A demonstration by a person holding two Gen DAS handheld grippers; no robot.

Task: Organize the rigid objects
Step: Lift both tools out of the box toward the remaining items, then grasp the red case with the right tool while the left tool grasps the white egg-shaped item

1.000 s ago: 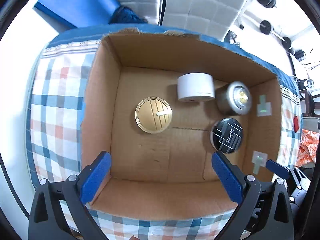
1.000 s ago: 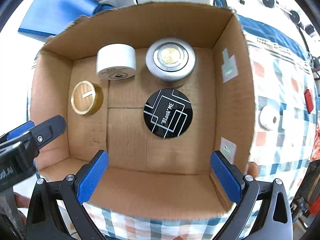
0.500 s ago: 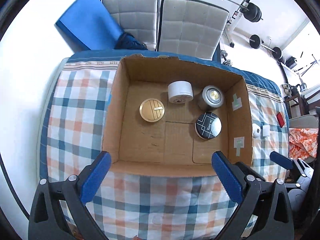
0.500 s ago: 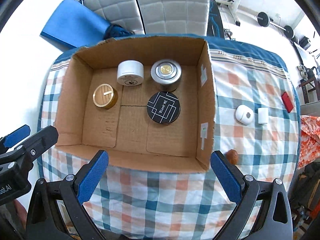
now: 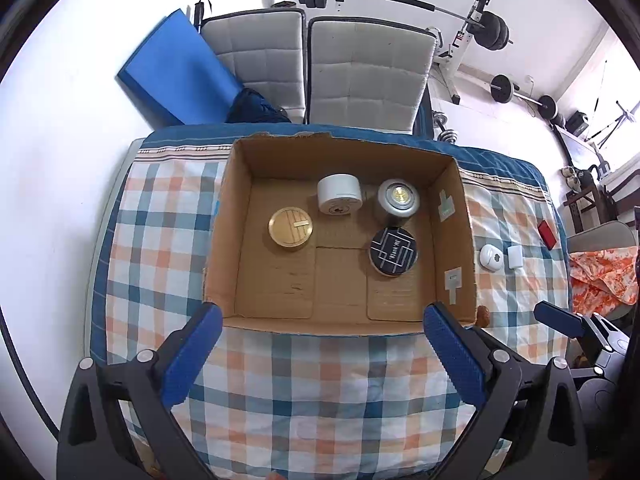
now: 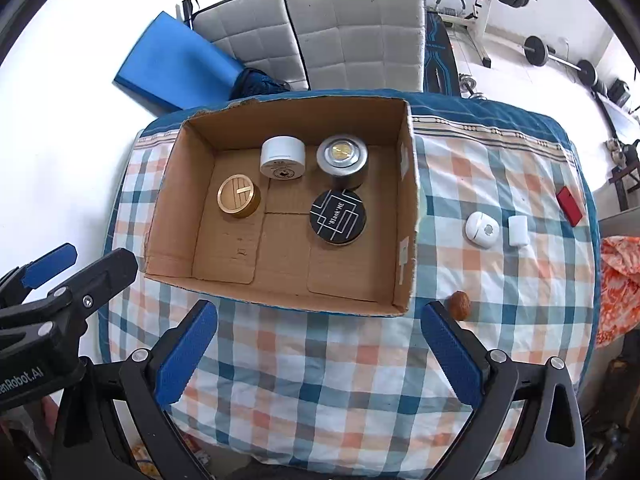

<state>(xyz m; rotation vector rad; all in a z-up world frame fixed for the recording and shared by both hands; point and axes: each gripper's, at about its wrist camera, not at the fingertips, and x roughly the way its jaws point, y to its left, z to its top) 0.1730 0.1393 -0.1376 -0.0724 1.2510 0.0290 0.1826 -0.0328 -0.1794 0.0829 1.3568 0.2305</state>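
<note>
Your left gripper point(image 5: 322, 354) and right gripper point(image 6: 318, 350) both gape empty above the cloth point(image 6: 320, 368); four tins sit in the box point(image 6: 280, 284).

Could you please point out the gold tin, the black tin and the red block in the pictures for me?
gold tin point(image 6: 239, 195), right wrist view, centre of its lid.
black tin point(image 6: 338, 217), right wrist view, middle of its patterned lid.
red block point(image 6: 569, 206), right wrist view, middle of its top face.

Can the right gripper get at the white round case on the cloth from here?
Probably yes. The right gripper is open and empty, and the white round case lies uncovered outside the cardboard box, nothing between them.
</note>
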